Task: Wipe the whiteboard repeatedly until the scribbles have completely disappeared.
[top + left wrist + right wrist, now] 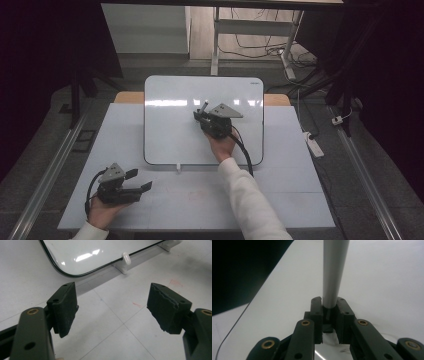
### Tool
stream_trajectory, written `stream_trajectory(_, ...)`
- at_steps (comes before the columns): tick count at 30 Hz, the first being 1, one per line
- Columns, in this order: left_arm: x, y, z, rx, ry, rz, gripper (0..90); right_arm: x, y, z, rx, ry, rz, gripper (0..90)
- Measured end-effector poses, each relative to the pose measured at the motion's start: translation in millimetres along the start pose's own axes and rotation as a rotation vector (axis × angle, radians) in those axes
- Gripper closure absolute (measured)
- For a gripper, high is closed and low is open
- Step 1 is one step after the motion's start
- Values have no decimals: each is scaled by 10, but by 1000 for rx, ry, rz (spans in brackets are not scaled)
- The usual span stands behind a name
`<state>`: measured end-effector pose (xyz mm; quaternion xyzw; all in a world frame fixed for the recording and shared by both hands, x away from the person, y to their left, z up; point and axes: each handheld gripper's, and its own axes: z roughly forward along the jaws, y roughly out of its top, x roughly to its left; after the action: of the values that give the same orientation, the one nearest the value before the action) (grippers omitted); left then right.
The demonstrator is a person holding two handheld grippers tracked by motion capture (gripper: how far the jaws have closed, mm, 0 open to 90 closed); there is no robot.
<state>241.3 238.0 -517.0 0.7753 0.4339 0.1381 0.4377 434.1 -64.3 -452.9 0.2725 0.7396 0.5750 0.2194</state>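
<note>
**Steadily now: marker going to the whiteboard**

Here, in the high view, the right tool point(202, 116) is hovering over the middle of the whiteboard point(170, 125), which is leaning on small stands at the far part of the surface point(210, 195). It is pinching a marker point(205, 106) that is pointing up and away over the board. The left tool point(136, 180) is resting low near the person's edge, well apart from the board, jaws spread with nothing between them.

In the left gripper view, the pads point(65, 307) are standing wide over bare surface, and the board's rounded lower corner point(65, 273) and one white stand point(126, 259) are lying ahead.

In the right gripper view, the jaws are pressing together on the grey barrel point(334, 270), which is running straight out over the white face.

To do this well, I judge the grip should be staying firm, the tip meeting the board lightly, and the left tool perhaps steadying the board's edge, since a leaning board could be sliding under pressure.
</note>
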Motion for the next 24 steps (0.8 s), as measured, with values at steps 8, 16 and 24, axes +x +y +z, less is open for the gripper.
stream_trajectory(8, -1, -8, -19, -8, 1, -1, 251, -194, 58, -120, -22, -72, -6, 780)
stream_trajectory(16, -16, -1, -8, -1, 1, 5, 251, -117, -32, -140, 21, -1, -49, 780)
stream_trajectory(24, -11, 9, 19, 7, -1, 6, 250, -29, -58, -75, 30, 44, -53, 780)
